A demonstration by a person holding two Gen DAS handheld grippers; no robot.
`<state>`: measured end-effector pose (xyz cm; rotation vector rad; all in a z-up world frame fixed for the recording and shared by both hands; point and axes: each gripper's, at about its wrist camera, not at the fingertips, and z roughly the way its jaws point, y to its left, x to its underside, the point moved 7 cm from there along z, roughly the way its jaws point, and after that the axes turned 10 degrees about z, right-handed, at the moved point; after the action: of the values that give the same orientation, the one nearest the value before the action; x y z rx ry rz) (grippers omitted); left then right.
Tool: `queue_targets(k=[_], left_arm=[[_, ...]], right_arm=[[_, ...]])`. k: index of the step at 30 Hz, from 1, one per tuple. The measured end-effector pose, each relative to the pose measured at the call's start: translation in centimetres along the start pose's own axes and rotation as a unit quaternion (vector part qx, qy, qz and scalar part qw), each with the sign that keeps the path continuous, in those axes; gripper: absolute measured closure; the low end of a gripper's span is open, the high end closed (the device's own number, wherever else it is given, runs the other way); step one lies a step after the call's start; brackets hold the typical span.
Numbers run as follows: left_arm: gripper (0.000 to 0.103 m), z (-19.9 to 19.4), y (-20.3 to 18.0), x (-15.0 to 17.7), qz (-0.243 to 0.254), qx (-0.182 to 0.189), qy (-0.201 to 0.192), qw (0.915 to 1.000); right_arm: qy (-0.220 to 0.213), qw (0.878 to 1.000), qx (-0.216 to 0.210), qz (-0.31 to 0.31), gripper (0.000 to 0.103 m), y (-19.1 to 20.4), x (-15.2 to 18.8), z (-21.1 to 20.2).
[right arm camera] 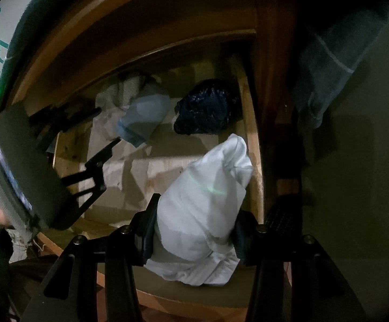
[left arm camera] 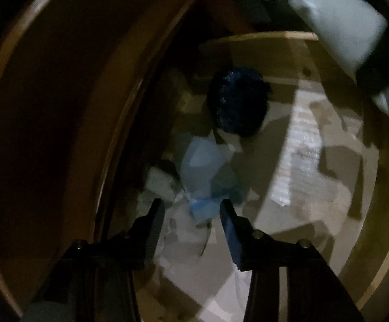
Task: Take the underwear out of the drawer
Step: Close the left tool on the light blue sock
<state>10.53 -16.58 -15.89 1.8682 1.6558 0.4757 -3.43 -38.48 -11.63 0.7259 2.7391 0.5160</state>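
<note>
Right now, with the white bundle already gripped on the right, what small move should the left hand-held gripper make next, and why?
Probably ease the left hand-held gripper a little forward and down so its open jaws straddle the light blue underwear. The garment lies in the drawer just beyond the fingertips, not yet pinched, while the right hand-held gripper is shut on the white underwear.

Off to the right of the wooden cabinet there's a grey-blue cloth hanging down against a dim greenish wall. Pretty dark lighting everywhere, hard to see more.
</note>
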Motion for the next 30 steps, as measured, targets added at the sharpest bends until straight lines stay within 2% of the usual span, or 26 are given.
queue_targets(k=[9, 14, 21, 24, 27, 30], left_arm=[[0.06, 1.6, -1.1, -1.3, 0.044, -0.012, -0.019, 0.9988], [0.06, 2.9, -0.8, -1.3, 0.025, -0.001, -0.013, 0.9996], [0.078, 3.4, -0.2, -1.0, 0.002, 0.017, -0.01, 0.9998], [0.086, 3.2, -0.2, -0.3, -0.001, 0.033, -0.006, 0.9994], [0.087, 2.4, -0.5, 0.9, -0.009, 0.077, 0.003, 0.997], [0.087, 1.3, -1.0, 2.4, -0.008, 0.104, 0.013, 0.9945]], right_arm=[[0.007, 1.0, -0.009, 0.01, 0.058, -0.2, 0.1, -0.1], [0.012, 1.0, -0.009, 0.008, 0.058, 0.0, 0.2, -0.1], [0.017, 1.0, -0.011, 0.007, 0.058, 0.3, 0.3, -0.1], [0.016, 1.0, -0.012, 0.008, 0.058, 0.4, 0.1, 0.1], [0.017, 1.0, -0.012, 0.009, 0.058, 0.5, 0.0, 0.3], [0.017, 1.0, -0.013, 0.008, 0.058, 0.6, 0.1, 0.3]])
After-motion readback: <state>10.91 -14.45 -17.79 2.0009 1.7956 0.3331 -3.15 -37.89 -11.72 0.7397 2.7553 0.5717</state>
